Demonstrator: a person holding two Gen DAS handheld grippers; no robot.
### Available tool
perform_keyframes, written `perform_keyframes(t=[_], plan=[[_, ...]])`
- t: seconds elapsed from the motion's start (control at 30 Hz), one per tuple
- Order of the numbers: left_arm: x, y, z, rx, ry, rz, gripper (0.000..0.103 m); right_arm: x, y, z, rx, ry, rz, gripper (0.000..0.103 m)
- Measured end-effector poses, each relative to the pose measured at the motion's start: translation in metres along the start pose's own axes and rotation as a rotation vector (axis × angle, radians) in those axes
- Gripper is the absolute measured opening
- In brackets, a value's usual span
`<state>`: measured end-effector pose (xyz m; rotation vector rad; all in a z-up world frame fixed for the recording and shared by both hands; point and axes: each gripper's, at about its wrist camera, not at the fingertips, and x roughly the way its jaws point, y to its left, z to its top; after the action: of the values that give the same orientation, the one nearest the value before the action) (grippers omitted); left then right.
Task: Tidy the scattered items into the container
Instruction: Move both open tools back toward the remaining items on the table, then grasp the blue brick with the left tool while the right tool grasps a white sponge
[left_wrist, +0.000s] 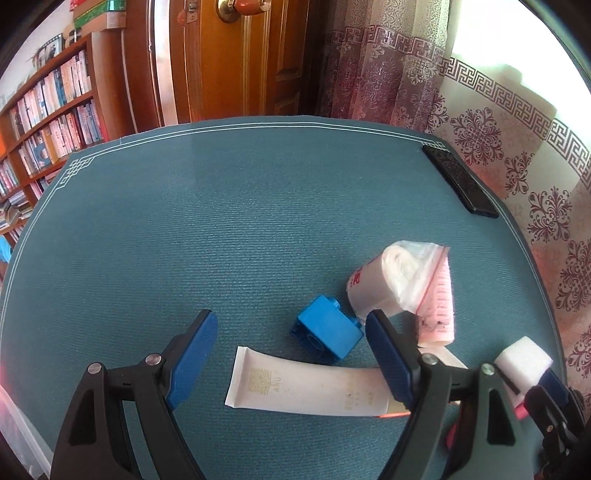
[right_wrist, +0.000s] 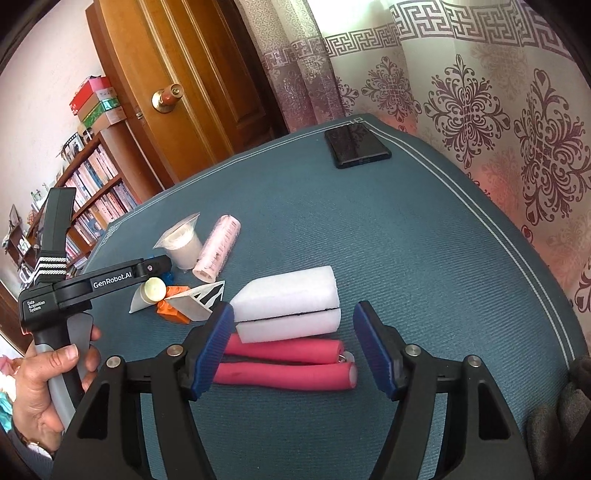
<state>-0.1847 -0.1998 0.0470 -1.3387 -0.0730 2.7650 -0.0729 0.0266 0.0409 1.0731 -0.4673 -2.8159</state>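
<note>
Looking along the left wrist view:
Left gripper: hovering low over the teal surface, jaws spread wide and gripping nothing.
White tube: lying flat between the jaws, its cap end tucked behind the right finger.
Blue block: sitting just beyond the tube, touching the white roll.
Pink roller: leaning against the roll's right side.
Black phone: lying near the far right edge, well apart.

Right wrist view:
Right gripper: jaws spread, nothing pinched.
White foam block: resting partly on the 2 red foam handles, both lying between the jaws.
Hand: gripping the left tool's handle.
Container: not showing clearly in either view.
</note>
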Motion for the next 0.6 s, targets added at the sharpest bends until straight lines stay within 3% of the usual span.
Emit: perform_keyframes(t=[0.2, 0.47, 0.6], plan=[[0.011, 0.003, 0.002, -0.011, -0.023, 0.021, 0.083, 0.0, -0.005, 0.001, 0.026, -0.005, 0.023, 0.071], [0.014, 0.004, 0.0, -0.023, -0.065, 0.022, 0.04, -0.005, -0.003, 0.002, 0.021, -0.026, -0.002, 0.071], [0.01, 0.009, -0.001, -0.035, -0.08, -0.004, 0.04, -0.006, -0.001, 0.003, 0.005, -0.034, -0.046, 0.081]])
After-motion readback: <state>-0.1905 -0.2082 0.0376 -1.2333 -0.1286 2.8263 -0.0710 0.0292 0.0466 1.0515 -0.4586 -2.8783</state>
